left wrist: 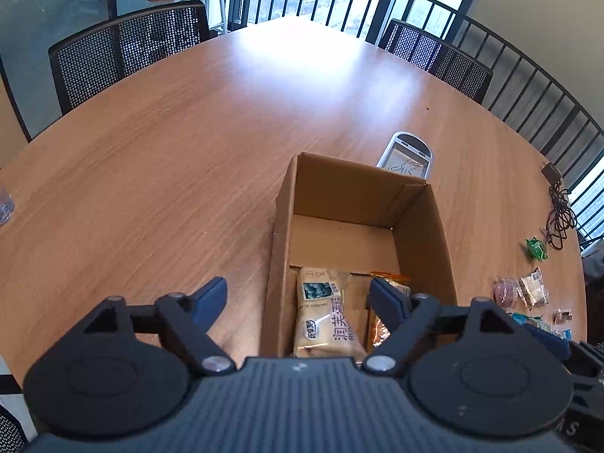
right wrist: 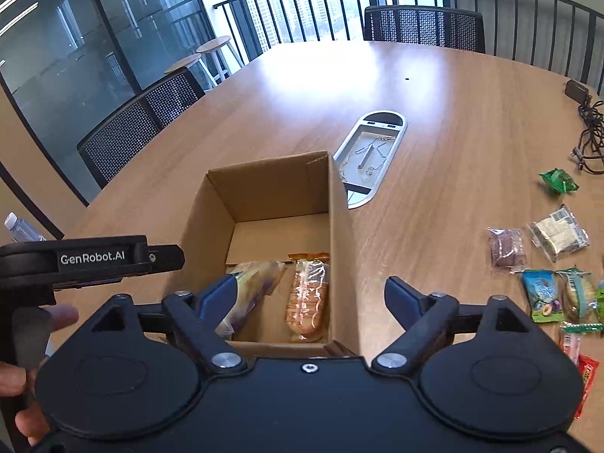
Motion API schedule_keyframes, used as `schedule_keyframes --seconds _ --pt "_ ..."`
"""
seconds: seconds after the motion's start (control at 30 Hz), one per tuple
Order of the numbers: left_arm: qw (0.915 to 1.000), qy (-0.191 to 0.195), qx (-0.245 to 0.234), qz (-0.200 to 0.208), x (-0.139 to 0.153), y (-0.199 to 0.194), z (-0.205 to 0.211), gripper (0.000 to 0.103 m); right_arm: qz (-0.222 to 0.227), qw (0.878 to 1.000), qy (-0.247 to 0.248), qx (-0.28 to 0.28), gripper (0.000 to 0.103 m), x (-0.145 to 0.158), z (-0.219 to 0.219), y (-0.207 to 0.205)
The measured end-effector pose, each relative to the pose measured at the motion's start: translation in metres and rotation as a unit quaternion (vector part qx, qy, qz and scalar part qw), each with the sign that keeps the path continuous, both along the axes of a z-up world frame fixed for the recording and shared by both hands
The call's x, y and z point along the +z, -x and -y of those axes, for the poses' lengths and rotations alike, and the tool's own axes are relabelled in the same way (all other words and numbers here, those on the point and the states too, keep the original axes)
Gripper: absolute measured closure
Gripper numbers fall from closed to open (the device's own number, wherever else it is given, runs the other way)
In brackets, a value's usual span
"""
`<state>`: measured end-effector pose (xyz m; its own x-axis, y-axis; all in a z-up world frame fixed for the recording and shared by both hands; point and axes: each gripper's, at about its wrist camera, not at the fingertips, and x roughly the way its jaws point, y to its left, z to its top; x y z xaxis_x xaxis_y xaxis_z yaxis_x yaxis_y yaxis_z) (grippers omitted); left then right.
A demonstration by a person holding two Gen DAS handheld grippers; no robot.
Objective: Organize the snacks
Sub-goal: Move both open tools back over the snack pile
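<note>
An open cardboard box [left wrist: 426, 226] [right wrist: 339, 204] stands on the wooden table. Inside lie a cream snack bag with Chinese print [left wrist: 324, 309] [right wrist: 253, 283] and an orange-wrapped cracker pack [left wrist: 377, 328] [right wrist: 307, 298]. My left gripper [left wrist: 298, 298] is open and empty above the box's near left wall. My right gripper [right wrist: 311, 294] is open and empty above the box's near end. Several loose snacks lie right of the box: a green packet [right wrist: 558, 180], a purple cookie pack [right wrist: 506, 249], a clear-wrapped pack [right wrist: 560, 232], a blue-green bag [right wrist: 541, 294].
A silver cable hatch [right wrist: 372, 154] [left wrist: 407, 154] is set in the table behind the box. A black cable and adapter [right wrist: 589, 132] lie at the far right. Mesh chairs [left wrist: 128, 49] surround the table. A water bottle [right wrist: 20, 226] stands at the left.
</note>
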<state>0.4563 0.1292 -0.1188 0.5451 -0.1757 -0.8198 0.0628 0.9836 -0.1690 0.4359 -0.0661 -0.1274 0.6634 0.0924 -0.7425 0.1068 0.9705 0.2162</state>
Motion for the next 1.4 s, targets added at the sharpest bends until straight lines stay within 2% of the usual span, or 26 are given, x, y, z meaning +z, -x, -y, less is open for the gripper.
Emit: schedule_keyframes --seconds 0.1,0.17,0.2,0.47,0.57,0.73,0.87,0.97,1.07,1.2,1.4 --pt "1.0 -0.002 -0.002 0.005 0.001 0.006 0.006 0.01 0.009 1.0 0.021 -0.017 0.002 0.003 0.001 0.017" --pt "0.9999 -0.005 -0.009 0.014 0.003 0.012 0.013 0.001 0.019 1.0 0.017 -0.012 0.0 0.002 0.005 0.027" --pt "0.9998 -0.008 -0.011 0.017 0.003 0.015 0.016 0.0 0.021 1.0 0.014 -0.014 0.0 0.002 0.008 0.03" --pt "0.9991 -0.015 -0.022 0.034 0.009 0.038 0.044 0.0 0.035 0.997 0.022 -0.06 0.0 0.001 0.049 0.05" --pt "0.9988 -0.014 -0.023 0.042 0.012 0.046 0.055 0.0 0.047 0.997 -0.006 -0.055 0.0 0.001 0.065 0.06" --pt "0.9985 -0.008 -0.027 0.048 0.016 0.06 0.074 0.0 0.043 0.998 0.005 -0.044 0.0 0.001 0.081 0.072" --pt "0.998 -0.009 -0.043 0.045 0.014 0.069 0.096 0.0 0.048 0.996 0.034 -0.07 0.0 0.0 0.099 0.087" --pt "0.9975 -0.004 -0.062 0.035 0.011 0.073 0.112 0.0 0.049 0.994 0.03 -0.092 0.0 -0.002 0.114 0.097" --pt "0.9973 0.001 -0.072 0.018 0.006 0.075 0.126 0.0 0.037 0.993 0.028 -0.109 0.0 -0.007 0.129 0.105" --pt "0.9946 -0.001 -0.102 0.018 0.002 0.079 0.147 0.0 0.027 0.988 0.058 -0.139 0.001 -0.013 0.139 0.115" --pt "0.9906 0.003 -0.136 0.006 -0.008 0.08 0.176 0.002 0.01 0.983 0.059 -0.171 0.011 -0.022 0.159 0.128"
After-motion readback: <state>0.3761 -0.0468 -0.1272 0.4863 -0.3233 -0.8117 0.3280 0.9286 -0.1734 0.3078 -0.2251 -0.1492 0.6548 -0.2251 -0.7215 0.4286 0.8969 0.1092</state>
